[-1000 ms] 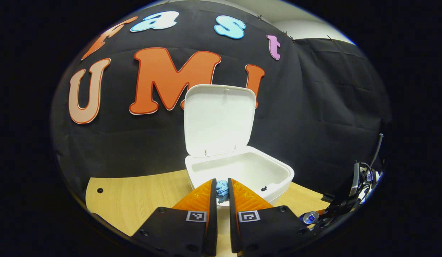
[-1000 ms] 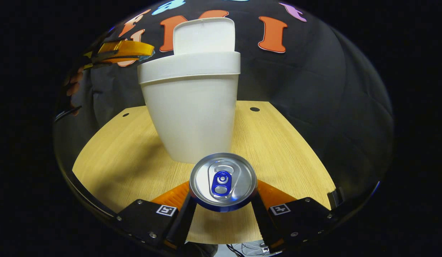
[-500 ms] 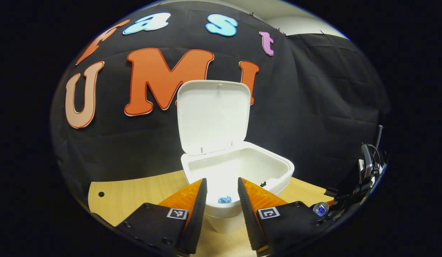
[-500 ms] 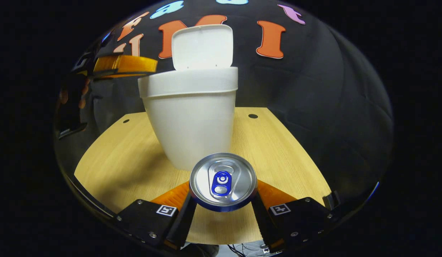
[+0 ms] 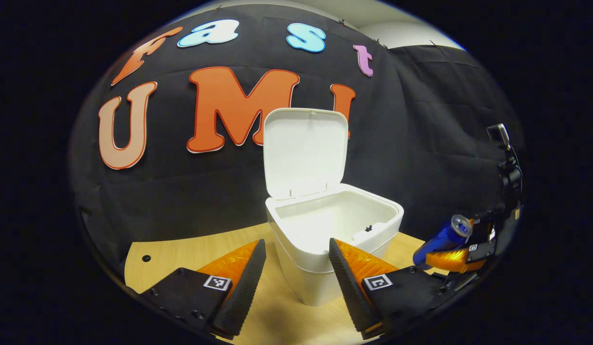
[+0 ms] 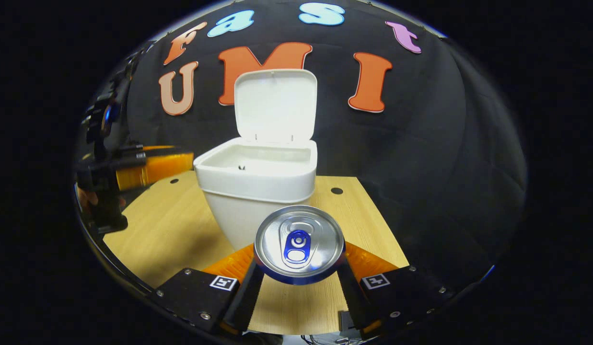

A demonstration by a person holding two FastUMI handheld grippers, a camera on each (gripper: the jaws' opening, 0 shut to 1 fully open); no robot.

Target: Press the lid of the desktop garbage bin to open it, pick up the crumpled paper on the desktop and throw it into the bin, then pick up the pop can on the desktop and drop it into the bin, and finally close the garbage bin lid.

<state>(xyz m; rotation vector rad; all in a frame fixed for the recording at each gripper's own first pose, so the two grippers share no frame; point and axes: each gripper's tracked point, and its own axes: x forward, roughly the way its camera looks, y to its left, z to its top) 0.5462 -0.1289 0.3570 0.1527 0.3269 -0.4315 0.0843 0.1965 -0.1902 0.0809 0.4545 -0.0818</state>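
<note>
1. Left gripper (image 5: 296, 268) has its fingers spread wide with nothing between them, in front of the bin (image 5: 325, 258).
2. Right gripper (image 6: 298, 273) clamps the pop can (image 6: 299, 243) from both sides, lifted above the table (image 6: 171, 225).
3. Bin stands on the table, its lid (image 6: 275, 105) raised upright at the far side.

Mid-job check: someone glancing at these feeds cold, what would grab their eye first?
Probably the pop can, its silver top close up in the right gripper view, clamped between the right gripper fingers and lifted off the wooden table. Next, the white garbage bin at centre with its lid standing upright and open. The left gripper hangs open in front of it.
</note>
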